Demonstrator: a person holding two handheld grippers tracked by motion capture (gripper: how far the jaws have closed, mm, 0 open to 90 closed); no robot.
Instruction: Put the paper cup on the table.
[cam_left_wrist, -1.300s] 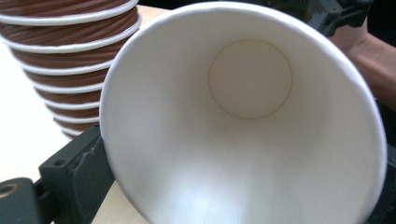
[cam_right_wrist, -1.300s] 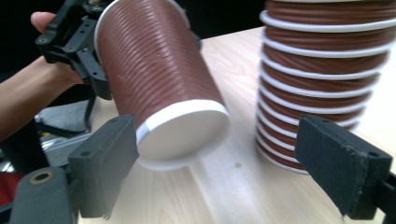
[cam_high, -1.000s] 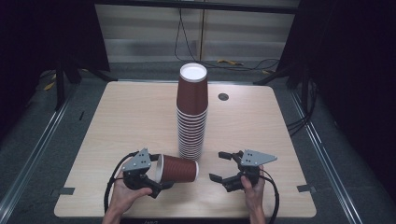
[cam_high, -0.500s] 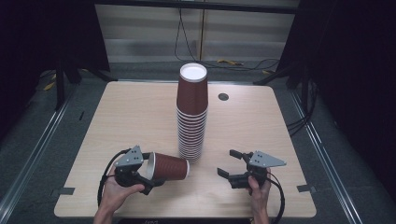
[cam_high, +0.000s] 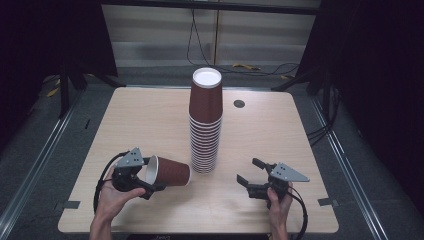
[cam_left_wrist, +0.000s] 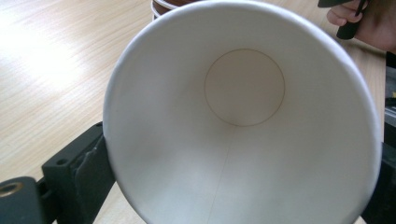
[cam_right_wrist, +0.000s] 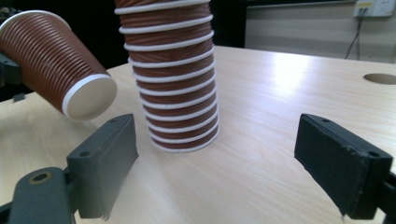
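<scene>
Cup (cam_high: 169, 172) on its side, clamped at rim in left tool (cam_high: 131, 176), just left of stack (cam_high: 205, 125) | jaws just closing, rim may crush | right tool (cam_high: 260, 181) apart, empty | swing could topple stack

Table: my pale wood table (cam_high: 150, 120), rounded corners, a round grommet hole (cam_high: 239, 103) near its far edge.
Floor: grey carpet (cam_high: 45, 145) around me, with metal rails (cam_high: 35, 172) running along both sides of the table.
Back wall: light panelled wall (cam_high: 150, 35), black cables (cam_high: 200, 40) hanging down it; yellow and black cables lie at its foot.
Sides: dark curtains (cam_high: 380, 75) left and right.
Light: bright overhead glare on the wood.
</scene>
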